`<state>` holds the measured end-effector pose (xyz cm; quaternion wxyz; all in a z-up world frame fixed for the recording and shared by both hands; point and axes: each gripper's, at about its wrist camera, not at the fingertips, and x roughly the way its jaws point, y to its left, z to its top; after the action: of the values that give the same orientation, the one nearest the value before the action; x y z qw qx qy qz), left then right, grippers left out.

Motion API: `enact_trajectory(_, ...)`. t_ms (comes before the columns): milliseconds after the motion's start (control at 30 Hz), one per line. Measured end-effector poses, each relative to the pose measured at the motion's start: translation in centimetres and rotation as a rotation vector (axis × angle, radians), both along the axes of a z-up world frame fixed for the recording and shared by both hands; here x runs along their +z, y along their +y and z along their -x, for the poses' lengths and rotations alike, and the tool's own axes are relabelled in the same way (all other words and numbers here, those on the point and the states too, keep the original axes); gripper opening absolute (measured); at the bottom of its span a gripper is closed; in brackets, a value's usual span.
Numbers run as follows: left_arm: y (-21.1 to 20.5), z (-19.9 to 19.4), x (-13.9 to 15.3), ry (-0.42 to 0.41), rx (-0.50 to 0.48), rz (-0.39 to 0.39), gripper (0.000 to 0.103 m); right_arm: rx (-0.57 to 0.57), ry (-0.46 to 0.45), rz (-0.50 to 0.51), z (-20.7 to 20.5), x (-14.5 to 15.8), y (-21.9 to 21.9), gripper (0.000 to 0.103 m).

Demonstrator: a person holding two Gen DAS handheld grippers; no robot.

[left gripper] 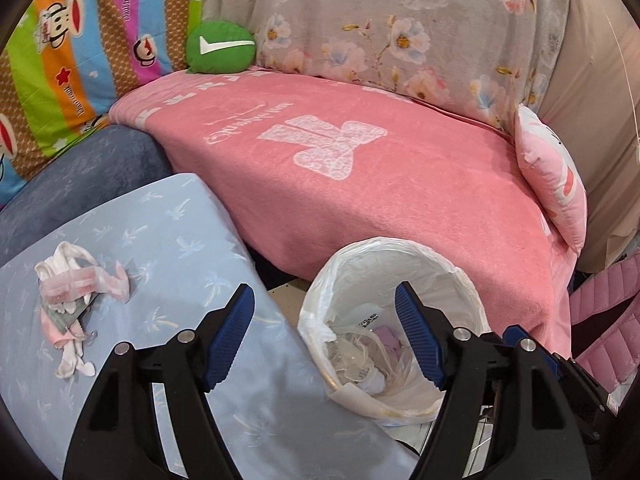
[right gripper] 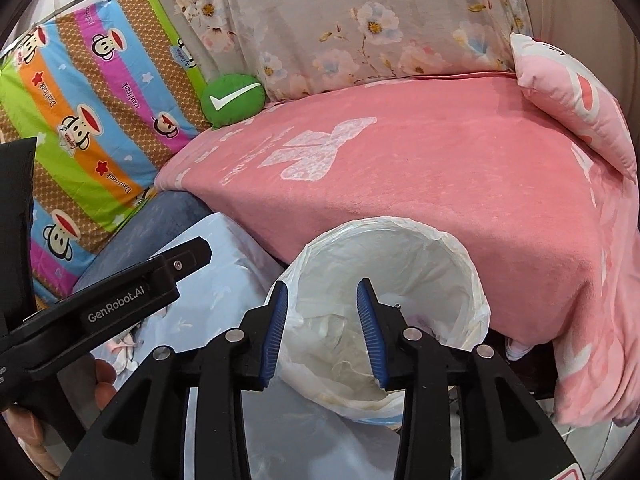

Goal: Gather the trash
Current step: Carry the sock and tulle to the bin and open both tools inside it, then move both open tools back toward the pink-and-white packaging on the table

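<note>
Left gripper: the left gripper (left gripper: 324, 338) stands wide open with nothing between its blue ribbed pads, poised over the near-left rim of the bin.
Right gripper: the right gripper (right gripper: 322, 334) is partly open and empty, pointing down into the mouth of the bin.
Bin: the round wastebasket lined with a white plastic bag (left gripper: 460, 276) sits on the floor against the pink bed edge; crumpled clear film and paper scraps lie inside it.
Remaining trash: a heap of torn pink-and-white wrapper strips (left gripper: 74, 292) lies on the pale blue palm-printed cushion (left gripper: 192, 240), to the left of the bin and well apart from it.
Surroundings: a pink fleece blanket with a white bow print (left gripper: 400, 184) covers the bed beyond; a round green pillow with a white tick (left gripper: 220, 47) sits at its far left.
Task status: judged partly done, since the wrapper heap is not yet collected.
Risk, loose strips: the heap is tangled and thin, so a pinch may lift only some strips and shed others on the cushion.
Risk, liner: either gripper could snag the slack bag rim and drag it inward.
Risk, bin: a knock on the light basket could tip it.
</note>
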<state>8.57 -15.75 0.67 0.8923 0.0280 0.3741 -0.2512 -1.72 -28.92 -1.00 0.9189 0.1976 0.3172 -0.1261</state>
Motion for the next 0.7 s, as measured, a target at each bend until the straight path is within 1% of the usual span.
enact_trajectory(167, 1.9, 0.1, -0.1, -0.008, 0.044, -0.005, 0.070, 0.036, 0.002, 0.005, -0.6, 0.2, 1.8, 0.036)
enact_trajectory(400, 5.2, -0.2, -0.4, -0.007, 0.115, -0.009, 0.070, 0.110, 0.010, 0.023, -1.8, 0.5, 5.5, 0.037)
enact_trajectory(700, 11.2, -1.0, -1.6, 0.023, 0.241, -0.011, 0.070, 0.206, 0.027, 0.035, -3.5, 0.2, 10.5, 0.037)
